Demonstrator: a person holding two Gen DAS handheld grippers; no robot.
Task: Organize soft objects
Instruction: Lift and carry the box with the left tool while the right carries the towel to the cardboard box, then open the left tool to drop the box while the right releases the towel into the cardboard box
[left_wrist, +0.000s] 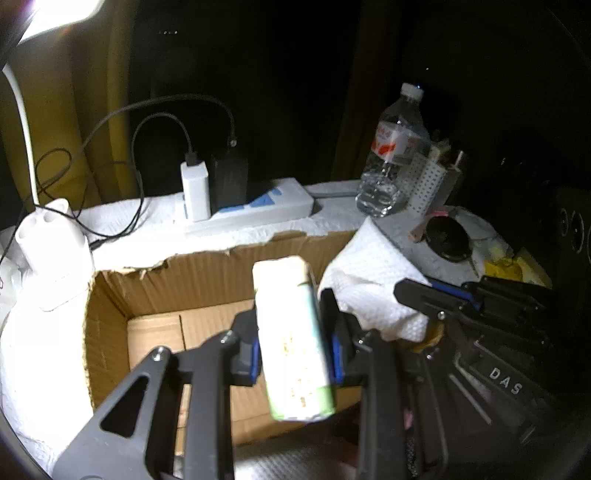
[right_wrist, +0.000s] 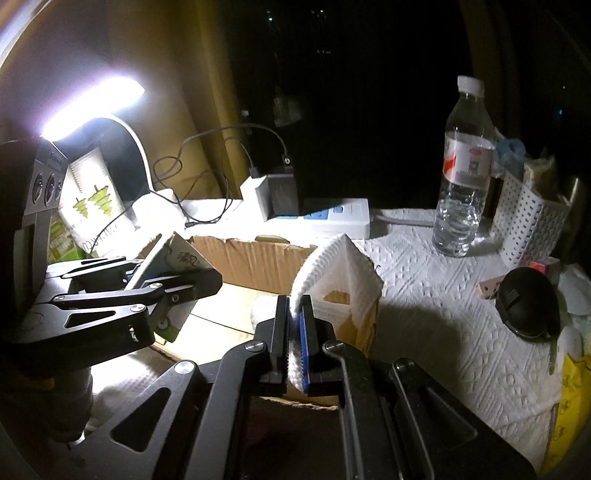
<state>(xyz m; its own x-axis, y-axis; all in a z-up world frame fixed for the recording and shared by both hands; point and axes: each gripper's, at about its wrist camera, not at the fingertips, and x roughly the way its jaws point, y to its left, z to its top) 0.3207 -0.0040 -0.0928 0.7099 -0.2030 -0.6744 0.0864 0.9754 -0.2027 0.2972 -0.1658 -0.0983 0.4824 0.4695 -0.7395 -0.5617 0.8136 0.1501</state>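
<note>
Right now your left gripper (left_wrist: 295, 347) is clamped on a soft tissue pack (left_wrist: 291, 339), white with pale green edges, its blue pads (left_wrist: 255, 360) pressing both long sides. You hold the pack tilted over the open cardboard box (left_wrist: 110, 332), whose back wall has a torn top edge. In the right wrist view the same pack (right_wrist: 173, 273) shows at the box's left side, pinched in your left gripper (right_wrist: 147, 284).

Your right gripper (right_wrist: 295, 339) is closed tight on a folded white paper towel (right_wrist: 340, 273); the towel rises from between the jaws and drapes like a tent over the box's right corner (right_wrist: 354, 317). From the left wrist view that towel (left_wrist: 369, 280) hangs just beside the pack, with your right gripper (left_wrist: 413, 295) reaching in from the right.

Behind the box, a white power strip (left_wrist: 258, 210) lies on the paper-covered table (right_wrist: 443, 314), carrying a white charger (left_wrist: 195, 188) and a black adapter (left_wrist: 229, 181) with cables. A clear water bottle (right_wrist: 463, 177) stands upright to the right, near a perforated white basket (right_wrist: 524, 221). A round black object (right_wrist: 524, 302) lies in front of the basket. A lit desk lamp (right_wrist: 96, 107) glares at upper left.
</note>
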